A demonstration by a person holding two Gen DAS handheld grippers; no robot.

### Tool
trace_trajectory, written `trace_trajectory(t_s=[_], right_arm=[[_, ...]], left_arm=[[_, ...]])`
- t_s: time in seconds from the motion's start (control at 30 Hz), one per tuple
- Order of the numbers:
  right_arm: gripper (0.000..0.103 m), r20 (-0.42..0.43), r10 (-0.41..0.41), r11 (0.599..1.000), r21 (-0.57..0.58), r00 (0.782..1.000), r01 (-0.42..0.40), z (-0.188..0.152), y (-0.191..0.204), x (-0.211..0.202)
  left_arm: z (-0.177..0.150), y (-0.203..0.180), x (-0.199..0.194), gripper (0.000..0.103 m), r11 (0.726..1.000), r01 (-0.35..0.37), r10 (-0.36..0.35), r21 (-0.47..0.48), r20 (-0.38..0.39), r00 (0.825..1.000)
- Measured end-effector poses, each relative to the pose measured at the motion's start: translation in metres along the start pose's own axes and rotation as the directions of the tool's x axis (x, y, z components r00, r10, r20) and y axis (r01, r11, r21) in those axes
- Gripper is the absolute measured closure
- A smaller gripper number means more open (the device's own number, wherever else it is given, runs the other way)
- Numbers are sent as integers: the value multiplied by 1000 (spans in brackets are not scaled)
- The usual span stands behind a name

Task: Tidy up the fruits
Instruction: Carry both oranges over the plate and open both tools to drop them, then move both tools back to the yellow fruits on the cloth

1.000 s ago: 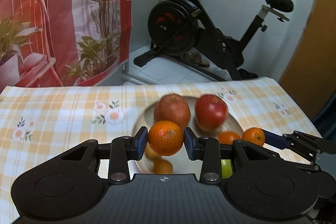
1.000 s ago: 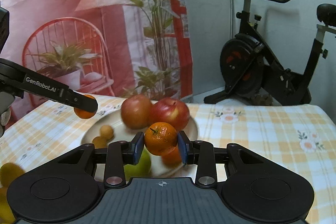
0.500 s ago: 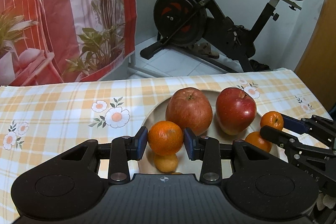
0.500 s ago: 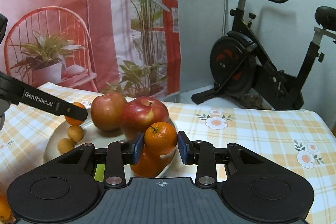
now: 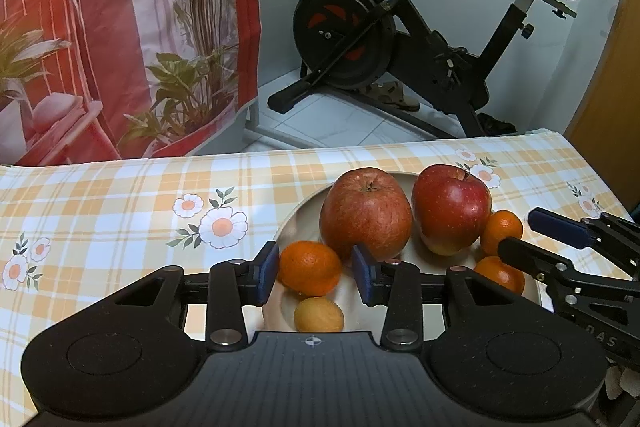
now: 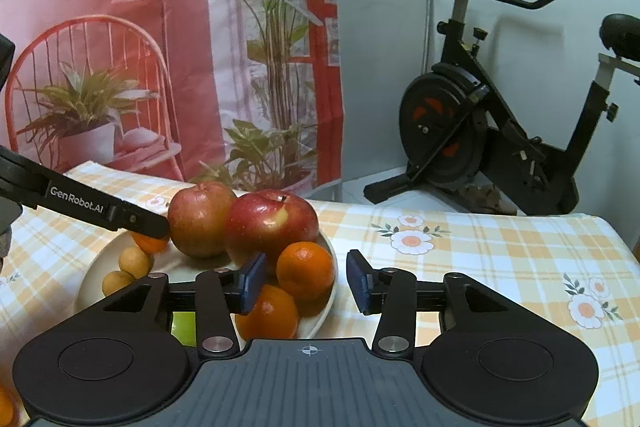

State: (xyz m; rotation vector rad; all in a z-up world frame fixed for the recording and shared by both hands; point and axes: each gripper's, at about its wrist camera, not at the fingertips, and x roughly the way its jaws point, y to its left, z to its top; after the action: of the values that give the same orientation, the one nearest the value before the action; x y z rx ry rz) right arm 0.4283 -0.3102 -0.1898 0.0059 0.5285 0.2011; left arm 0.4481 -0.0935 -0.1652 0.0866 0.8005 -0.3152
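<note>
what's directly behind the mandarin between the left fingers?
The russet apple on the plate stands directly behind the mandarin. The mandarin hides the apple's lower left and the plate beneath it.

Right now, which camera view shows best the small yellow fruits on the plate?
The right wrist view shows them best: two small yellow fruits lie in full sight, side by side at the plate's left edge. The left wrist view shows only one of them, low in the picture between the left hand-held gripper's fingers.
</note>
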Motion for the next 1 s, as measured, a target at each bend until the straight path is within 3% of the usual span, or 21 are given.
trace_trajectory(t_s=[0.13,0.47,0.67,1.0], right_arm=[[60,2,3,1000,21,1000,-4,-1,-1,-8],[59,1,12,993,118,1000,-12,-9,3,-53],[58,-4,35,989,145,999,-34,-23,21,-82],[56,-25,105,989,103,994,-102,-37,60,-110]], left_arm=[[0,0,-8,53,1000,-3,3,1,20,1000],[-11,10,-63,52,999,-10,12,-36,57,998],[-29,27,-109,41,996,-51,57,-75,74,996],[-69,47,-168,41,984,-118,133,-130,108,985]])
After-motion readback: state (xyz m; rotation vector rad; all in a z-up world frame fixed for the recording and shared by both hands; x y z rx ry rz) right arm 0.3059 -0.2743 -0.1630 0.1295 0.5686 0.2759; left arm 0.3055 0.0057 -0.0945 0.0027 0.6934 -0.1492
